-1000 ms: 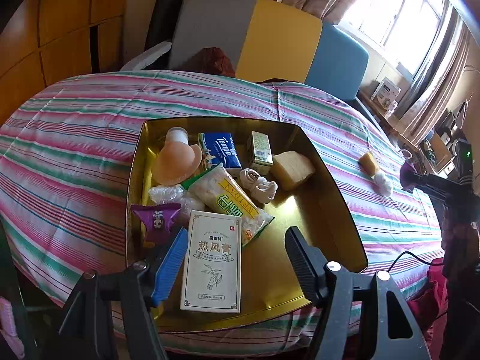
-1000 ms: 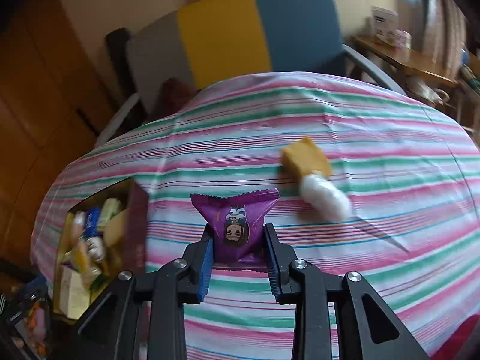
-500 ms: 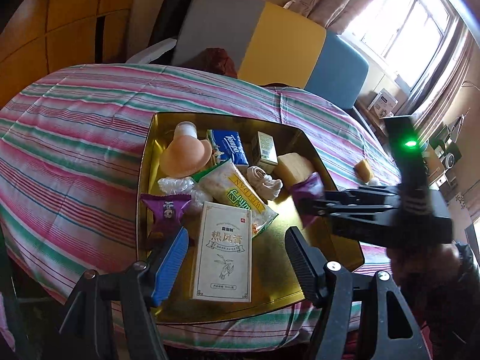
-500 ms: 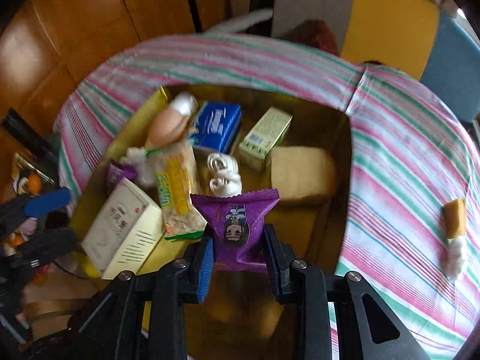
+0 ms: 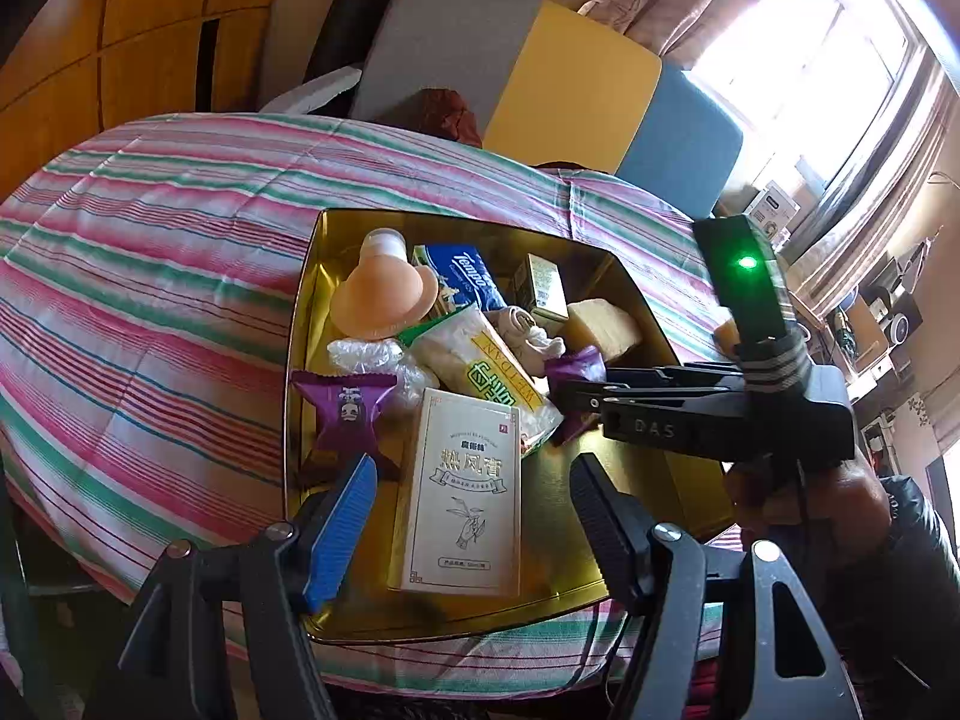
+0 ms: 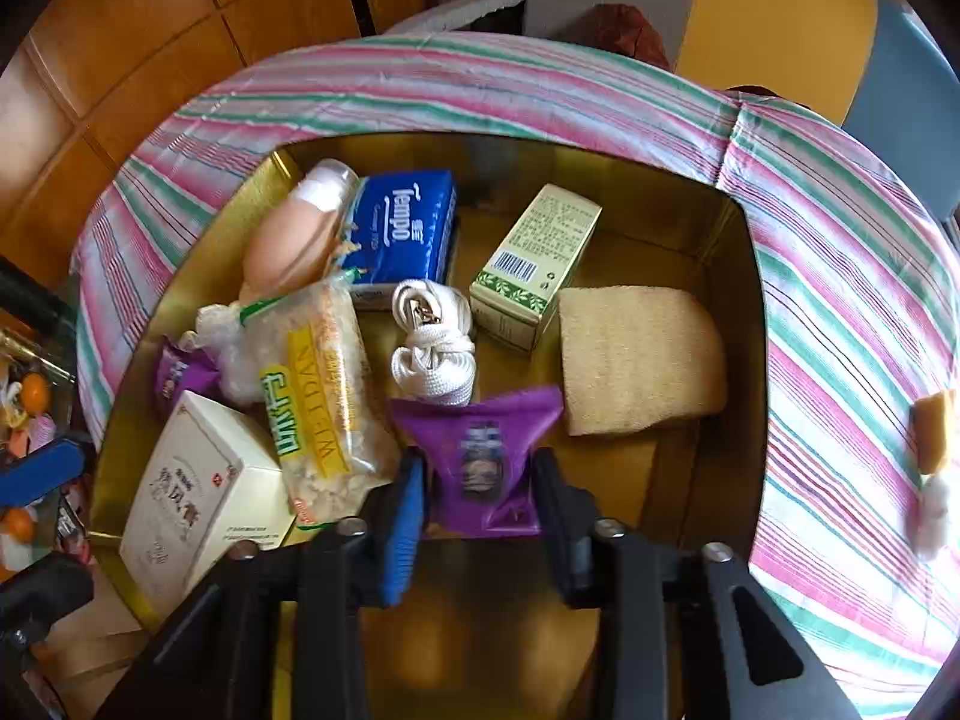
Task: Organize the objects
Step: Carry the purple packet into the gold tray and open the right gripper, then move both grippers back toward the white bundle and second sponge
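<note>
My right gripper (image 6: 477, 495) carried the purple snack packet (image 6: 480, 456) from the striped cloth to over the gold tin (image 6: 735, 312), lower centre of frame. Jaws just opening, packet probably released, blurred. Left gripper (image 5: 474, 516) open, empty.

The tabletop (image 6: 540, 84) is covered by a cloth striped in pink, green and white, on which a gold tray (image 6: 757, 324) filled with objects is set, while a yellow sponge (image 6: 933, 439) and a white fluffy lump (image 6: 933, 517) are left just right of that tray.
</note>
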Motion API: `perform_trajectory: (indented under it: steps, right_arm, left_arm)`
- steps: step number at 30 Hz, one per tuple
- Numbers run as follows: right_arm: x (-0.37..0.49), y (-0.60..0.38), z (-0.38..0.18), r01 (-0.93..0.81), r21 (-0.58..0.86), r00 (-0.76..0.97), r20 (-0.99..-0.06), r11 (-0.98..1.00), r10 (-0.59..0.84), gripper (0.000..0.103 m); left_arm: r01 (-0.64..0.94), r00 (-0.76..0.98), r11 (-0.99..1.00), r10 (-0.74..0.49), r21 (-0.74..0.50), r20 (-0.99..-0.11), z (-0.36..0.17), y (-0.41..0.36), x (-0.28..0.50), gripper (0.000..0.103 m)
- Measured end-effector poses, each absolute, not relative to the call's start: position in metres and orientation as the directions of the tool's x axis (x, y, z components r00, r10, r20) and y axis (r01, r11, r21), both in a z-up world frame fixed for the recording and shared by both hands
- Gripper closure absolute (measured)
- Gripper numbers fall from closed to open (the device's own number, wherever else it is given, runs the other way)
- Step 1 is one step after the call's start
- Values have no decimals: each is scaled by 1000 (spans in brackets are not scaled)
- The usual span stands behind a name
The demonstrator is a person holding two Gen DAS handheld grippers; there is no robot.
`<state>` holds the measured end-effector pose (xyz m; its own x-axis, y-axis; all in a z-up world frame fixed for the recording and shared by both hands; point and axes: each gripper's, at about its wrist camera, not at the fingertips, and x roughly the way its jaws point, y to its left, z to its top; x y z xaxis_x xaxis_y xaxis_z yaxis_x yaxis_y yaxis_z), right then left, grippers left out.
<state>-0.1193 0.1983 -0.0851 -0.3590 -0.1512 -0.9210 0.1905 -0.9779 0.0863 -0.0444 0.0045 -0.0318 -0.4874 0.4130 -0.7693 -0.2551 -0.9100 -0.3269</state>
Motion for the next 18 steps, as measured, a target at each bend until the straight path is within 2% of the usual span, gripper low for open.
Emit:
perform_trajectory:
  steps: [6,13,18]
  right_arm:
    - [-107,217,-65,157,135,-415,-890,-978,-189,47]
    - [-83,259,-32,102,178,-515,-832,-979,-205,42]
    - [-59,301,-14,41,182,-582,-795,-982,-172,34]
  left_arm:
    - [-271,-493,-913,404,-306,-770,-26,10,-42,35]
    - [-306,-511,-918,382,-252,-770,-14,24,-40,35]
    - [-345,-525,-915,371,-207,-766,-6,40,-36,35]
